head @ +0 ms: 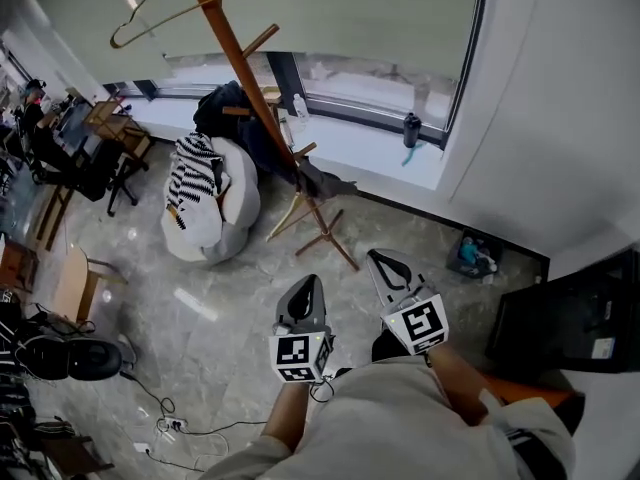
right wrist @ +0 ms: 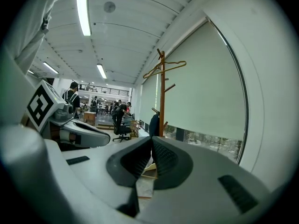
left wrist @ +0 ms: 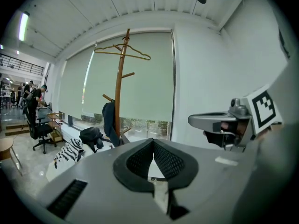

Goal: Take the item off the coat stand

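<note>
A wooden coat stand (head: 243, 73) rises by the window. An empty hanger (head: 170, 13) hangs from its top, and a dark garment (head: 238, 118) hangs on a lower peg. My left gripper (head: 311, 282) and right gripper (head: 377, 257) are side by side low over the floor, well short of the stand's base. Both are shut with nothing between the jaws. The left gripper view shows the stand (left wrist: 120, 92), the hanger (left wrist: 122, 53) and the dark garment (left wrist: 108, 118) far ahead. The right gripper view shows the same stand (right wrist: 161, 97) and hanger (right wrist: 164, 69) beyond its shut jaws.
A white beanbag seat (head: 235, 213) with a striped cloth (head: 195, 173) sits left of the stand. A second hanger (head: 288, 213) leans at the stand's feet. A bottle (head: 410, 128) stands on the sill. A black cabinet (head: 570, 328) is at the right, cables (head: 165, 413) at the left.
</note>
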Tool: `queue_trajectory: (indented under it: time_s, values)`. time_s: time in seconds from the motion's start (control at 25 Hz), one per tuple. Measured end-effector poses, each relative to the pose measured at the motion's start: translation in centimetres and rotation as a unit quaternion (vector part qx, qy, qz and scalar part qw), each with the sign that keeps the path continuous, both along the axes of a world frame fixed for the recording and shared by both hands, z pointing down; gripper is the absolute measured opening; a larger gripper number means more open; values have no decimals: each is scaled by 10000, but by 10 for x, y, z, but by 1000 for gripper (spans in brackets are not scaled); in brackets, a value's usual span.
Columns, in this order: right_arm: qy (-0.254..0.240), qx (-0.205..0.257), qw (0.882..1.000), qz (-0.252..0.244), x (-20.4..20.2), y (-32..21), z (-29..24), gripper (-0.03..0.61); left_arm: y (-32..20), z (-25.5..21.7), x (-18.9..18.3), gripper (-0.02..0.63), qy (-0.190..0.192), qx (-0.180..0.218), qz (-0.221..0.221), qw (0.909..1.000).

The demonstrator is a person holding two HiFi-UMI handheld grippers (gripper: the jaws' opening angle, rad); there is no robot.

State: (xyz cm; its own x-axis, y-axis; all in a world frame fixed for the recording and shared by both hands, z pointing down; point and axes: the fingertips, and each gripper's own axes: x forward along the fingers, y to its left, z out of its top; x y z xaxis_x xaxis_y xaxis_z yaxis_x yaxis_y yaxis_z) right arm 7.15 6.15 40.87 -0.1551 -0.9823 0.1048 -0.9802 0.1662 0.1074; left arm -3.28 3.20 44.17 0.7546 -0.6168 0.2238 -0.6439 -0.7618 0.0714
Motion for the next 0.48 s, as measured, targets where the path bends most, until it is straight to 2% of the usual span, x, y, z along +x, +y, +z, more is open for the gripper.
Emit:
queue_trajectory:
  time_s: [0.16,0.32,0.48]
  values:
    - [16,-55,9996,-272,33,-28,7,5,-26,0,37,9,-82,-43,-147,9998]
    - [129,-322,9974,-634,51,-41,23,5,-43,7,71,9,-221,-108,-220,9995]
    - [92,-549,9955,-769,76,-55,47,5,-51,18,103,9,-264,-156,-285,9991]
